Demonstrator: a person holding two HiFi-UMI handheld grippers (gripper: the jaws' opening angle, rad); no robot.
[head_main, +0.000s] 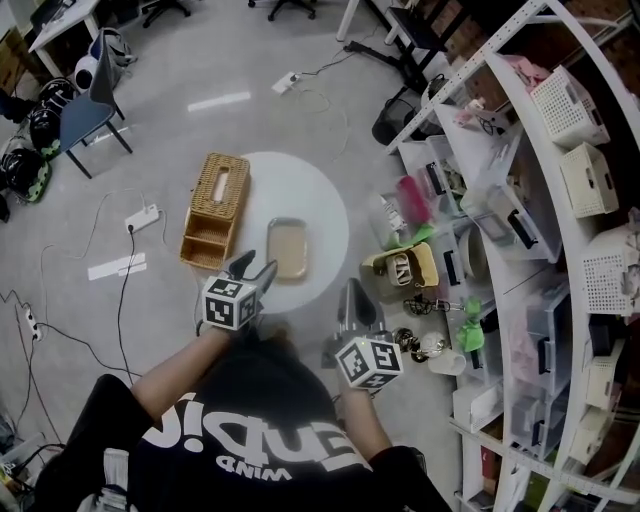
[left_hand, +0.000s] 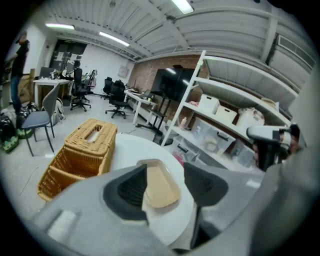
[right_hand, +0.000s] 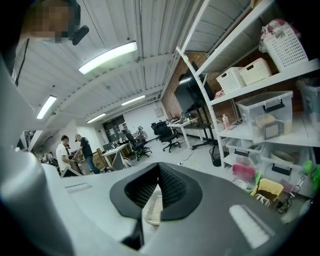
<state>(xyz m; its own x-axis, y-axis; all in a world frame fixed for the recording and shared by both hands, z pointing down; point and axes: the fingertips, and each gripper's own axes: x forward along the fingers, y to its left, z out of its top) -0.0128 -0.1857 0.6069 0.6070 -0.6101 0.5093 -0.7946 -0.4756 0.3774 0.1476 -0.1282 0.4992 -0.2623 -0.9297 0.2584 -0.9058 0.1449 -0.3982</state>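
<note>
tan tray (head_main: 287, 247) flat on the round table (head_main: 325, 215) beside the basket (head_main: 215, 208), just ahead of the left gripper (head_main: 256, 264), jaws apart and empty; right gripper (head_main: 352, 292) closed on nothing; tray looks light, stiff and slick, best pinched at its raised near rim.

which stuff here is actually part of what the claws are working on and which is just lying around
In hand: left claw, open, near the tray; right claw, shut, empty; table under the tray.
Lying about: basket beside the tray, chair, power strip, shelf bins.
</note>
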